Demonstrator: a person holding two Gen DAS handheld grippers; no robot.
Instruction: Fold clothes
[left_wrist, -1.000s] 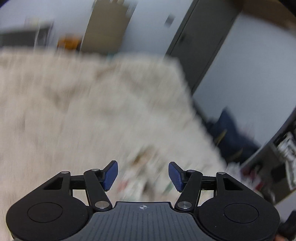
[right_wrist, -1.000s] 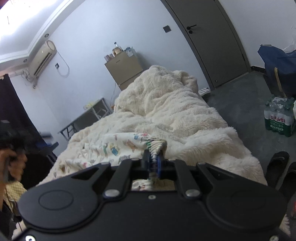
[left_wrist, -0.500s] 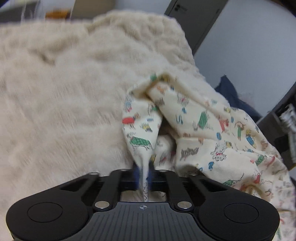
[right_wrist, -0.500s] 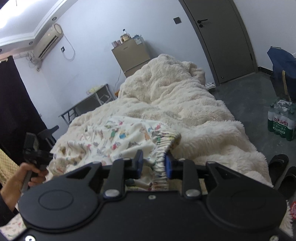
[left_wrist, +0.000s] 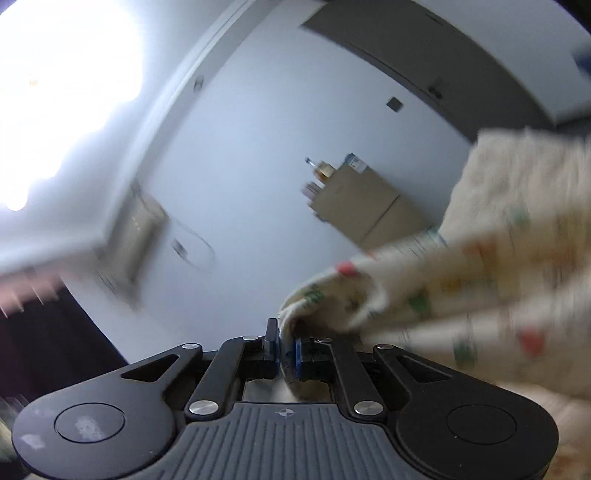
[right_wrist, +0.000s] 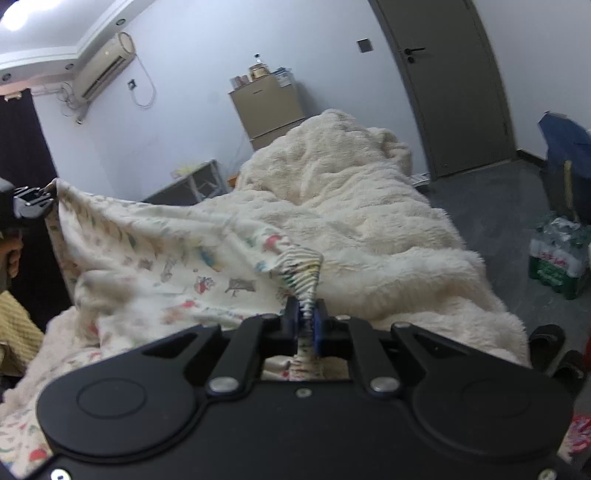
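At the left edge of the right wrist view we hold the left tongs (right_wrist: 51, 194) raised above the bed (right_wrist: 369, 229), with a hand (right_wrist: 13, 254) below them. Their jaws are opening at this moment, yet the left wrist view shows a corner of the printed garment (right_wrist: 166, 266) still between the blue pads (left_wrist: 295, 356) and apparently gripped, though that view is blurred. From that lifted corner the cream cloth, printed with small coloured figures, hangs stretched across the near left part of the bed, over the fluffy white blanket (right_wrist: 388, 236), and runs to the right tongs (right_wrist: 306, 325). We keep these closed tight on the garment's striped, gathered band (right_wrist: 301, 273), which bunches up between the two pads. The lower edge of the garment rests on the blanket near the bed's near edge. To the right, on the floor beside the bed, stands a pack of water bottles (right_wrist: 557, 258)
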